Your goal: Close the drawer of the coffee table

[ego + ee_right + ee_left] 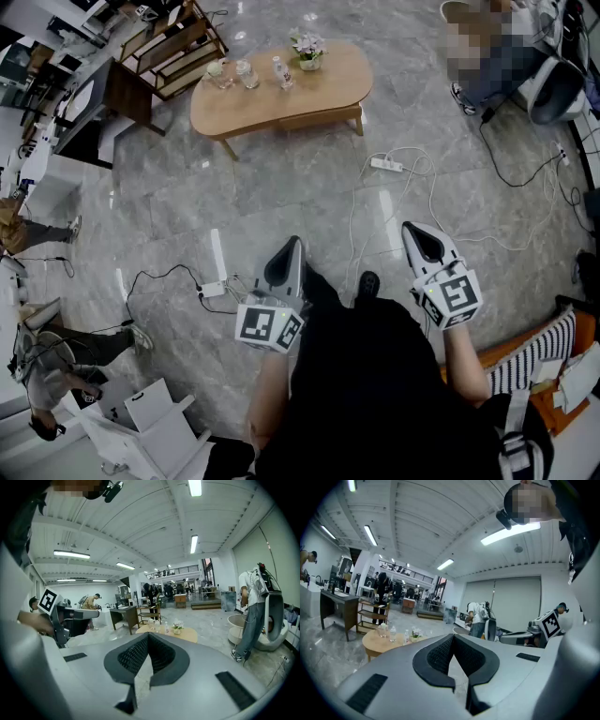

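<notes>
The oval wooden coffee table [281, 94] stands several steps ahead on the grey tiled floor. Its drawer [319, 118] shows as a light panel under the near edge of the top, seemingly pulled out a little. Glass jars, a bottle and a small flower pot [308, 50] stand on top. My left gripper [293, 244] and right gripper [413, 230] are held near my body, far from the table, both shut and empty. The table [377, 644] lies low and left in the left gripper view, beyond the shut left gripper [452, 637]. In the right gripper view the table [183, 633] sits just past the right gripper [147, 635].
A white power strip [386, 164] with looping cables lies on the floor between me and the table, another strip [212, 289] lies left of my feet. A wooden shelf [173, 47] and a dark desk [105, 94] stand at the left. Other people stand around. An orange seat [544, 361] is at my right.
</notes>
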